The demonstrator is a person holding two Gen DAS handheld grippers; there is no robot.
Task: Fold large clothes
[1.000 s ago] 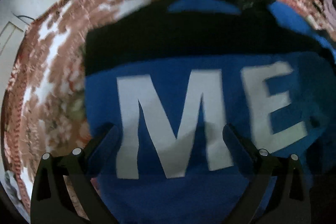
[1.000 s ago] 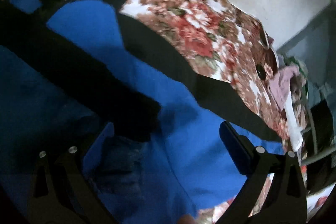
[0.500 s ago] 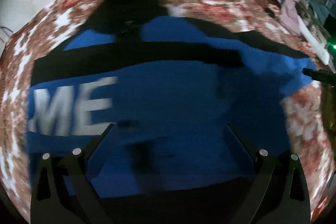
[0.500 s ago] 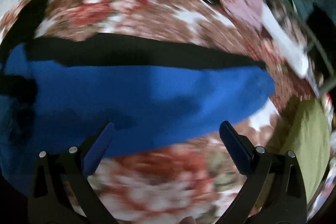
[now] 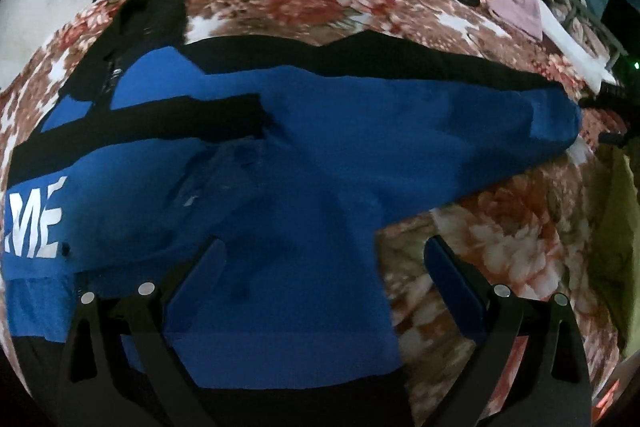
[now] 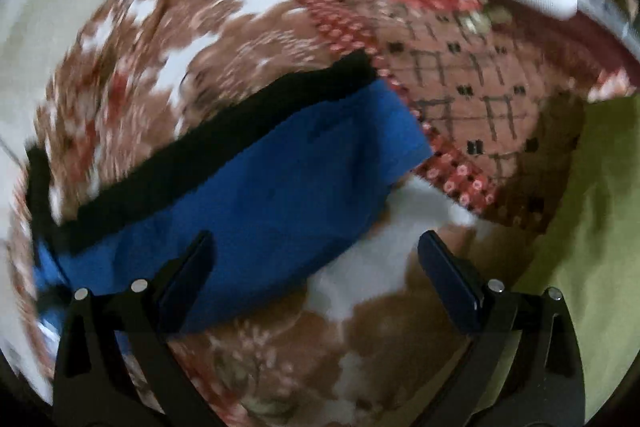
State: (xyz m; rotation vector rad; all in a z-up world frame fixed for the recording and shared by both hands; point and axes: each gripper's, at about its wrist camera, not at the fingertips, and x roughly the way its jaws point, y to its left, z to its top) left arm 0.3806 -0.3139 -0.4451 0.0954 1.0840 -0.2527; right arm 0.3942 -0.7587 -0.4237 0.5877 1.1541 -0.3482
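Across the floral bedspread (image 5: 500, 235) lies the blue sweatshirt (image 5: 320, 155), its sleeve (image 6: 280, 179) stretched outward. Both the left hand-held gripper (image 5: 324, 267) and right hand-held gripper (image 6: 316, 259) gape apart, empty. Grabbing only the sleeve's top layer risks dragging and bunching the body.

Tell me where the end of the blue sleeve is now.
In the right wrist view the sleeve end lies left of centre on the floral bedspread, beside its checked border. The open right gripper hovers just short of it.
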